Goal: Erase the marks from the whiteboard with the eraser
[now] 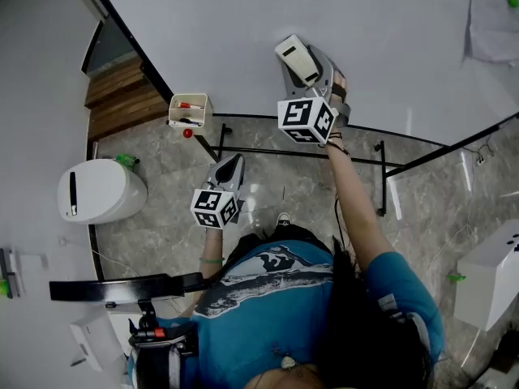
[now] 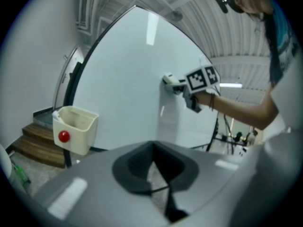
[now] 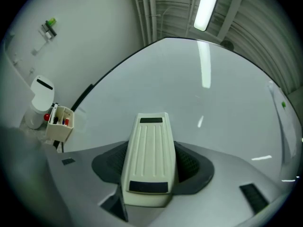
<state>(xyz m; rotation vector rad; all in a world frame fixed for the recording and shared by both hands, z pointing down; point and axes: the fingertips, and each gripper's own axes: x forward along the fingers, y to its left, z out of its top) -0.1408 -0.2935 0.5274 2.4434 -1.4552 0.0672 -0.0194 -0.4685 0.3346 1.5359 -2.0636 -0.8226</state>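
Observation:
The whiteboard point(image 1: 243, 31) fills the top of the head view, and I see no marks on it. My right gripper point(image 1: 304, 65) is raised against it, shut on a cream ribbed eraser point(image 1: 297, 60). In the right gripper view the eraser point(image 3: 147, 145) lies lengthwise between the jaws of the gripper point(image 3: 151, 168), pointing at the bare board point(image 3: 203, 98). My left gripper point(image 1: 230, 168) hangs lower, below the board's bottom edge, shut and holding nothing. The left gripper view shows that gripper point(image 2: 154, 167) with its dark pads meeting, and beyond it the right gripper with the eraser point(image 2: 169, 81) on the board point(image 2: 128, 74).
A cream marker holder point(image 1: 188, 110) with a red knob hangs at the board's lower left corner point(image 2: 75, 126). The board's black stand bars point(image 1: 300, 152) cross the marble floor. A white bin point(image 1: 97, 190) stands at left, with wooden steps point(image 1: 122, 96) behind it.

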